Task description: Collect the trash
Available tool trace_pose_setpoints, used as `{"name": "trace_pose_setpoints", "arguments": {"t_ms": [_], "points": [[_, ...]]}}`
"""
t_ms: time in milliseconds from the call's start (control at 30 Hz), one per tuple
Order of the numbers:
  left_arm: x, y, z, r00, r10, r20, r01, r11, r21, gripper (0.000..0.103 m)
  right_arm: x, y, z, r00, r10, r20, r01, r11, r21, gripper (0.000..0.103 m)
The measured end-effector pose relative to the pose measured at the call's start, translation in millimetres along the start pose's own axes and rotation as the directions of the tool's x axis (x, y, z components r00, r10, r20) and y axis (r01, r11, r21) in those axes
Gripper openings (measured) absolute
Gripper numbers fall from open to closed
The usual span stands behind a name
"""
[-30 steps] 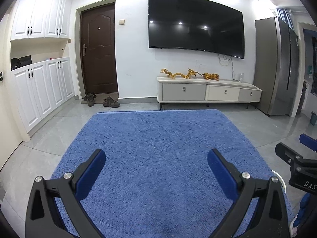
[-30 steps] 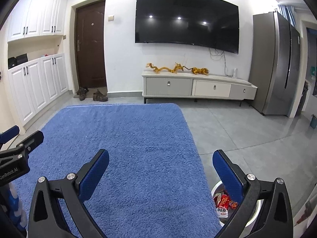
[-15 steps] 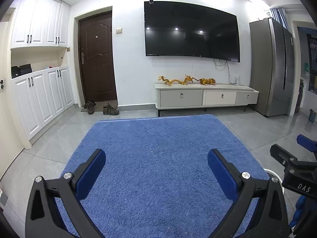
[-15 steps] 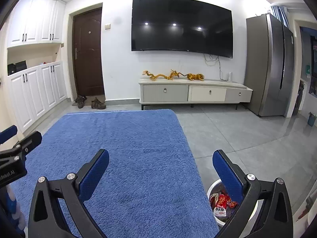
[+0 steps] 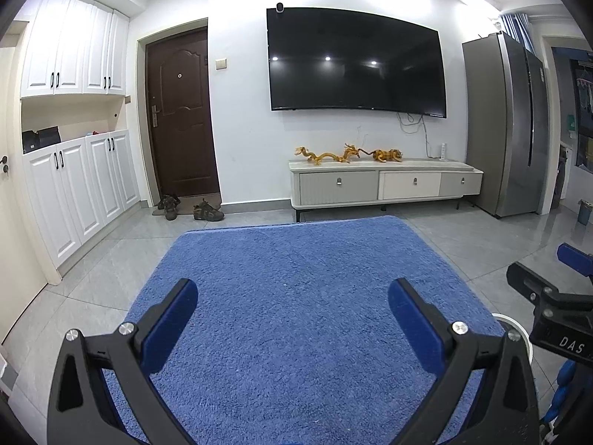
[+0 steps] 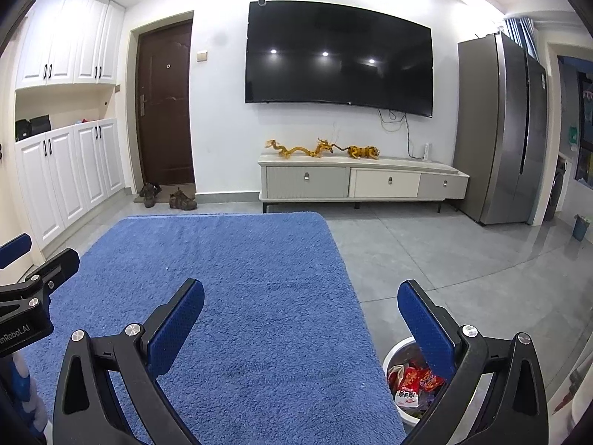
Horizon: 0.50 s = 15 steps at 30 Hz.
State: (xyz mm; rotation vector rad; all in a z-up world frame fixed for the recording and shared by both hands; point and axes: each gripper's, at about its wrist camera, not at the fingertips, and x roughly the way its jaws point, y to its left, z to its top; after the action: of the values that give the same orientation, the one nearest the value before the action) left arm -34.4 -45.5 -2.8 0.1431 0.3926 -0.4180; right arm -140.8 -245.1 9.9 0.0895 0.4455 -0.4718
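A white trash bin (image 6: 393,358) stands on the grey floor by the right edge of the blue rug (image 6: 229,296). It holds red and white snack wrappers (image 6: 411,382). My right gripper (image 6: 300,304) is open and empty, held above the rug, its right finger over the bin. My left gripper (image 5: 292,304) is open and empty above the rug (image 5: 296,296). The bin's rim (image 5: 509,320) peeks out in the left wrist view behind the right gripper's body (image 5: 552,307). No loose trash shows on the rug.
A TV cabinet (image 5: 385,185) with golden figurines stands against the far wall under a wall TV. A grey fridge (image 5: 507,126) is at right, white cupboards (image 5: 74,178) at left, shoes (image 5: 207,211) by the brown door. A small blue bin (image 6: 580,227) sits far right.
Both grippers have tilted upward, so the room's far wall sits lower in view. Both stayed open and empty.
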Motion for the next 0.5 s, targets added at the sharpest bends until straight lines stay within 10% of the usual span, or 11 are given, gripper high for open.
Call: {"name": "trace_pose_setpoints", "arguments": {"t_ms": [500], "points": [[11,3,-1,1.0,0.0,-0.005,0.0,1.0,-0.005,0.103,8,7,0,1.0,-0.005,-0.006,0.005,1.0,-0.005,0.102]]}}
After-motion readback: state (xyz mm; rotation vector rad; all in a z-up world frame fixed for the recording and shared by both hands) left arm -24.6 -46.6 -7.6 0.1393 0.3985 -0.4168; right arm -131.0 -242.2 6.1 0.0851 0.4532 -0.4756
